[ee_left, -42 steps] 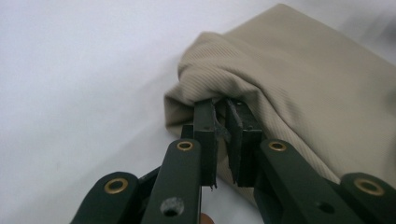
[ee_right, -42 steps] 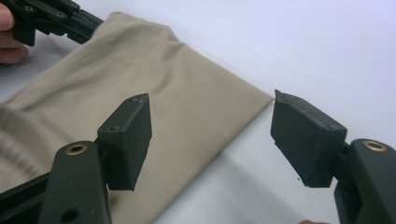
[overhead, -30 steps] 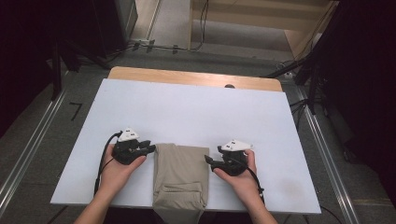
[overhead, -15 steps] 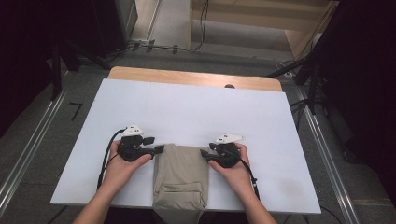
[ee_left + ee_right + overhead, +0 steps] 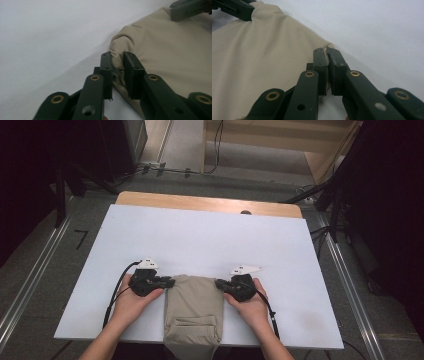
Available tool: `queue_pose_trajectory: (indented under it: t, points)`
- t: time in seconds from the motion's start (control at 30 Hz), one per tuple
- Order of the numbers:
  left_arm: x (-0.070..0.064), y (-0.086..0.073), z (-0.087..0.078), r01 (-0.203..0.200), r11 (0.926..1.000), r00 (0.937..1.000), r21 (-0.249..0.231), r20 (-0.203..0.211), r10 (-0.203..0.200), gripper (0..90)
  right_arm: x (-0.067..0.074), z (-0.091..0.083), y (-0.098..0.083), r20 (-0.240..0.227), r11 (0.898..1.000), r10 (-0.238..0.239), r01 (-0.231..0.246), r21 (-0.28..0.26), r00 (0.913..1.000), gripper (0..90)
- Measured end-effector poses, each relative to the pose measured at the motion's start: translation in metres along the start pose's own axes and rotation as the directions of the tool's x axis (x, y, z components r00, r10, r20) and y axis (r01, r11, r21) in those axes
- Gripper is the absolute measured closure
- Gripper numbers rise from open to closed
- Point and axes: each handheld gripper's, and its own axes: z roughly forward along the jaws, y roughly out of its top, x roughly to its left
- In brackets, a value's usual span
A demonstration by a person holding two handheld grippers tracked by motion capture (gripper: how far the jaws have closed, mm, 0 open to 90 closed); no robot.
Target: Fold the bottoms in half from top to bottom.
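A folded beige garment (image 5: 192, 312) with a pocket lies at the near edge of the white table (image 5: 210, 240) and hangs a little over it. My left gripper (image 5: 171, 281) is at the garment's far left corner. Its jaws have just been closing, and the left gripper (image 5: 117, 56) now pinches bunched beige cloth (image 5: 162, 50). My right gripper (image 5: 218, 282) is at the far right corner. Its jaws have also just been closing, and the right gripper (image 5: 327, 51) now grips the edge of the cloth (image 5: 262, 62). Each gripper view shows the other gripper on the opposite corner.
A bare wooden strip (image 5: 210, 204) runs along the table's far edge. Metal rails (image 5: 30, 285) flank the table on both sides of the grey floor. Cables and dark stands are beyond the far end. A cable (image 5: 116, 292) trails from the left gripper.
Both grippers have moved inward onto the garment's far corners, and their jaws have gone from apart to pinching the cloth. The garment's far edge is now bunched narrower.
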Motion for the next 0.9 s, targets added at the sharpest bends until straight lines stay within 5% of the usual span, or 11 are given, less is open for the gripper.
queue_pose_trajectory:
  t: [0.1,0.37,0.6,0.9]
  points:
    - [-0.004,0.001,-0.001,-0.03,0.9995,0.9995,-0.006,-0.012,0.03,84.4,0.004,-0.001,-0.001,0.022,1.0,-0.024,0.025,-0.009,0.9995,85.0]
    - [0.001,0.014,-0.007,-0.01,0.9962,0.9998,-0.087,0.015,0.012,86.7,0.0,-0.014,0.003,0.039,0.996,-0.059,0.062,-0.063,0.9975,85.8]
    - [0.009,0.045,-0.006,-0.013,0.9867,0.9998,-0.162,0.012,0.015,86.8,-0.012,-0.031,0.028,0.09,0.991,-0.075,0.084,-0.102,0.9931,85.9]
    - [0.028,0.093,0.007,-0.002,0.985,1.0,-0.173,0.004,0.003,86.7,-0.04,-0.036,0.064,0.13,0.987,-0.044,0.063,-0.148,0.9905,85.8]
